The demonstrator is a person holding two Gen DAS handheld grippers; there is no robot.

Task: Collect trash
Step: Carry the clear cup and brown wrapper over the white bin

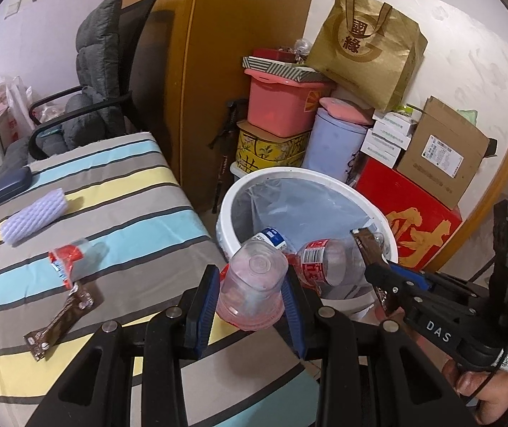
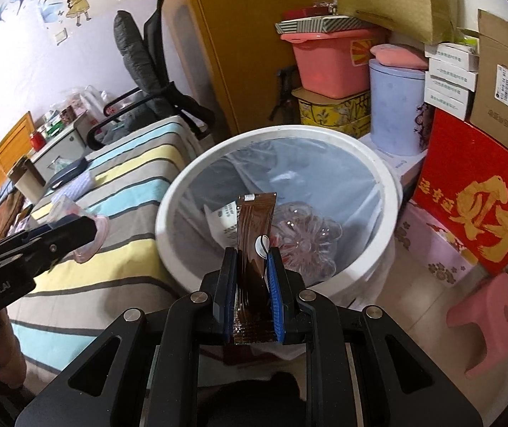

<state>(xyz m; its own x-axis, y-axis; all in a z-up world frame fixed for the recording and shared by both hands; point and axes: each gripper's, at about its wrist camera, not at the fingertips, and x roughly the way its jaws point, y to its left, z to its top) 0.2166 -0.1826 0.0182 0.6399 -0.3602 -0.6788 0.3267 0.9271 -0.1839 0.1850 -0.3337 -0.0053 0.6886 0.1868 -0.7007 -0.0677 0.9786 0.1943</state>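
My left gripper [image 1: 252,281] is shut on an upside-down clear plastic cup [image 1: 254,284] with a pinkish tint, held at the bed's edge beside the white trash bin [image 1: 239,192]. My right gripper [image 2: 252,267] is shut on a brown wrapper [image 2: 254,231] and holds it over the bin [image 2: 389,192], which has a clear liner. In the bin lie a clear bottle with a red label [image 1: 328,259], a crushed clear container [image 2: 307,238] and a paper slip [image 2: 223,220]. On the striped bed [image 1: 118,192] lie a brown wrapper [image 1: 62,323], a red-and-clear package [image 1: 72,256] and white foam netting [image 1: 35,219].
A dark blue case [image 1: 3,186] lies on the bed. An office chair with a grey cushion [image 1: 101,71] stands behind the bed. Stacked boxes, a pink tub [image 1: 282,103], a gold bag [image 1: 367,46] and a red box [image 1: 417,220] crowd behind the bin. A pink stool [image 2: 488,316] stands on the floor.
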